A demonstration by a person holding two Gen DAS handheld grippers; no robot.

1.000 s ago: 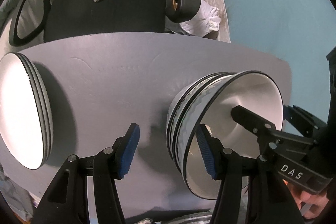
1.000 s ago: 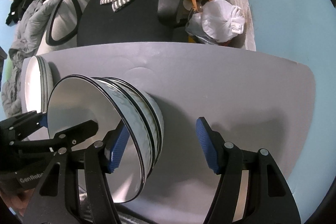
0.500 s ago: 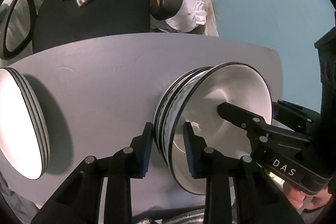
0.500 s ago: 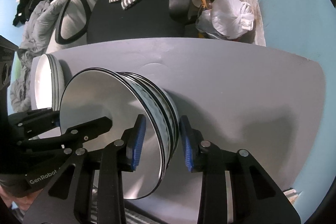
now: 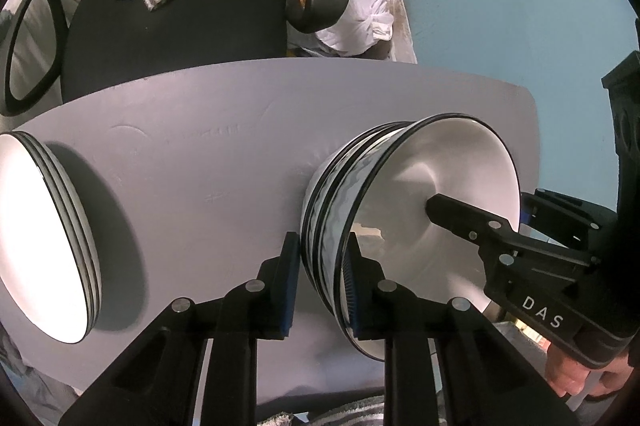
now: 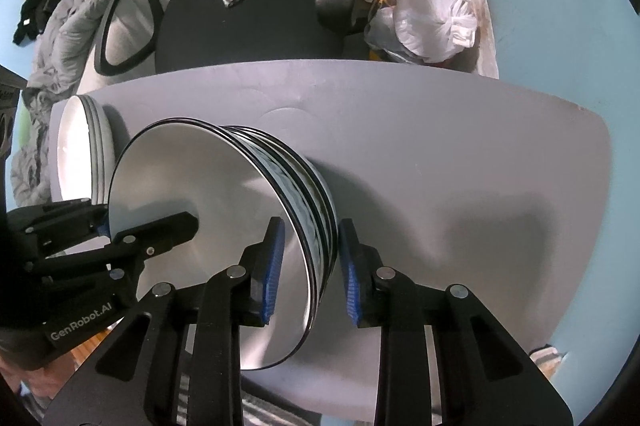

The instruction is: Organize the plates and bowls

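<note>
Stack of bowls (image 5: 404, 222) on grey table (image 5: 208, 154), plates (image 5: 48, 238) well apart. Left gripper (image 5: 320, 282) and right gripper (image 6: 308, 270), jaws just closing, pinch opposite rims.

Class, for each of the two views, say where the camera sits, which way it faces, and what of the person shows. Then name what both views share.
Left wrist: sits on the left claw, looking steeply down at the stack of bowls; a hand shows.
Right wrist: sits on the right claw, looking steeply down; the left claw shows, and no hand clearly.
Shared: bowls, stack of plates, grey table, office chair. Both claws have just been closing on the bowl rims.
</note>
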